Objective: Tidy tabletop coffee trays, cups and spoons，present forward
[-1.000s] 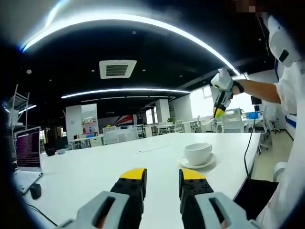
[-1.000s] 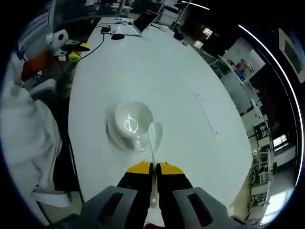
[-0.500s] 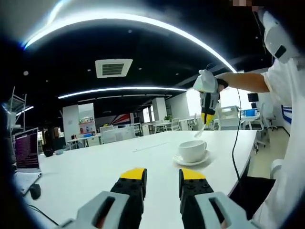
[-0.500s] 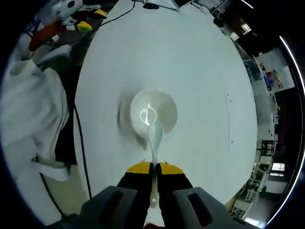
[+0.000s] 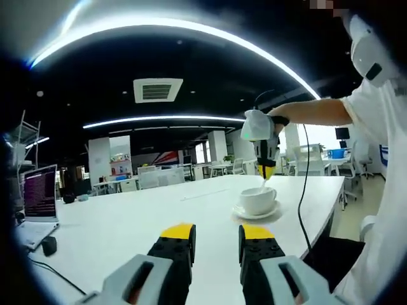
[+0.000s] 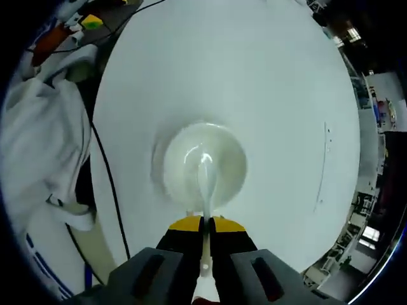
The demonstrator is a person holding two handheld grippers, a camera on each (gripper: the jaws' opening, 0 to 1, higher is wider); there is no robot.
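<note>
Left gripper [image 5: 216,236]: yellow-tipped jaws apart, nothing between them, held level and low over the smooth white desk [image 5: 114,222]. Glossy white cup [image 5: 258,199], round, sits on a matching saucer [image 5: 257,214] near the desk's right edge. Right gripper [image 6: 203,223] points straight down over the cup, jaws clamped on a white spoon [image 6: 205,184], bowl end inside the cup.

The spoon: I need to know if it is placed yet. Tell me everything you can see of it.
The spoon is white and glossy, ceramic by its look, its handle clamped between the right gripper jaws. Its bowl points down over the inside of the white cup, which stands on a saucer on the white table. Whether it touches the cup is unclear.
</note>
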